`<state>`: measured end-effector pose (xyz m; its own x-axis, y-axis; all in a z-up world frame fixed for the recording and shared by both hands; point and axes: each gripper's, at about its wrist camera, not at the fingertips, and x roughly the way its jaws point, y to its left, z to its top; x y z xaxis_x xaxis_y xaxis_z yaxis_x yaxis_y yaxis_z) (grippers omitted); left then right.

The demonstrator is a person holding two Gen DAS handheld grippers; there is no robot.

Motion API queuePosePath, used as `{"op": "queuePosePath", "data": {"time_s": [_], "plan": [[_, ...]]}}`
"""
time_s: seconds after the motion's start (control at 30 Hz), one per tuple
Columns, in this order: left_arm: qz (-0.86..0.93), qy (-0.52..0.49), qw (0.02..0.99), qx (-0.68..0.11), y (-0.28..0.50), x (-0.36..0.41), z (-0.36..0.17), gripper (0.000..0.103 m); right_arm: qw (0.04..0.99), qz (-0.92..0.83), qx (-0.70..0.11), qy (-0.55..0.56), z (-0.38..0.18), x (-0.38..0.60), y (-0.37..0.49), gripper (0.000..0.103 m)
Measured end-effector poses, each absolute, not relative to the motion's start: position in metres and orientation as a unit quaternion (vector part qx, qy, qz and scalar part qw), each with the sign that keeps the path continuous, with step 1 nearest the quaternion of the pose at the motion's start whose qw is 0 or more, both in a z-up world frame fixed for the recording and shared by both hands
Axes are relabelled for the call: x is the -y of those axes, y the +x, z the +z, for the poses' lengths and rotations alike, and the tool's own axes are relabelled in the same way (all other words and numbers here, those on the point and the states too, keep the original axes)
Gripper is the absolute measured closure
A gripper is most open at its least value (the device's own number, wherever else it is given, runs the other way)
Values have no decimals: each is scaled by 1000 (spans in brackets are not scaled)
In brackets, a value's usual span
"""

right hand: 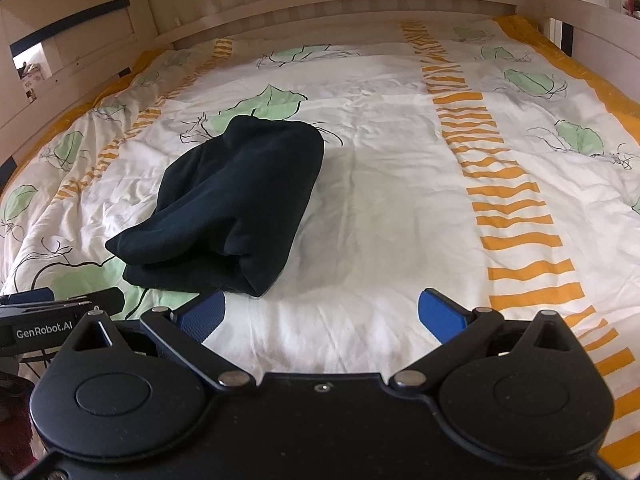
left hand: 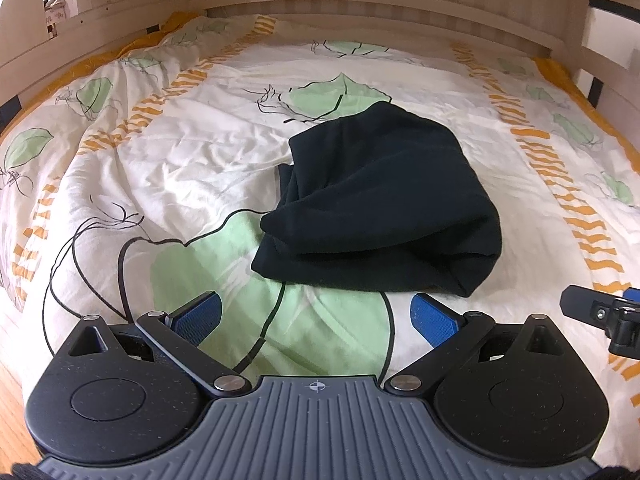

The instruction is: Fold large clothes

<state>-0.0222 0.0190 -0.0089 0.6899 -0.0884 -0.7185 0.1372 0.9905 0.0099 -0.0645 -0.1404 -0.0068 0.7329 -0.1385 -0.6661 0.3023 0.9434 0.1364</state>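
Lying folded into a thick bundle on the duvet (left hand: 168, 168): dark garment (left hand: 380, 204), roughly mid-bed, layers stacked, rounded fold edge toward the near-right corner, looser edges spilling toward the left. Sits partly over a large green leaf print, w/ thin black line drawings running out from under it. Duvet cream w/ green leaves and orange dashed stripes, rumpled on the left side, smoother on the right.

Left gripper (left hand: 316, 316): fingers spread wide, blue pads (left hand: 200, 314) facing each other, nothing between them. Hovers just short of the garment's near edge, not touching it. Seen from right wrist cam as a black body at the lower-left edge, marked "GenRobot.AI".

Right gripper (right hand: 322, 314): fingers likewise wide apart, empty, over bare cream duvet. Garment (right hand: 236, 204) sits ahead and to the left; near corner of the bundle just beside the left fingertip, contact can't be told. Part of this gripper visible at the right edge of left wrist cam.

Pale wooden bed frame (right hand: 340, 4) w/ slatted headboard runs around the far end and both sides. Strip of wood floor (left hand: 10, 412) at lower left.
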Motion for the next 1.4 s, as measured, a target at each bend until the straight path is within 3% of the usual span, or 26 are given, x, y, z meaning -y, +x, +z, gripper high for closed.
{"op": "queuePosePath", "data": {"time_s": [1.4], "plan": [[-61,40,915,-396,-8,-25,-13,1,909,-110,-384,123,-22,138,-41,1]]}}
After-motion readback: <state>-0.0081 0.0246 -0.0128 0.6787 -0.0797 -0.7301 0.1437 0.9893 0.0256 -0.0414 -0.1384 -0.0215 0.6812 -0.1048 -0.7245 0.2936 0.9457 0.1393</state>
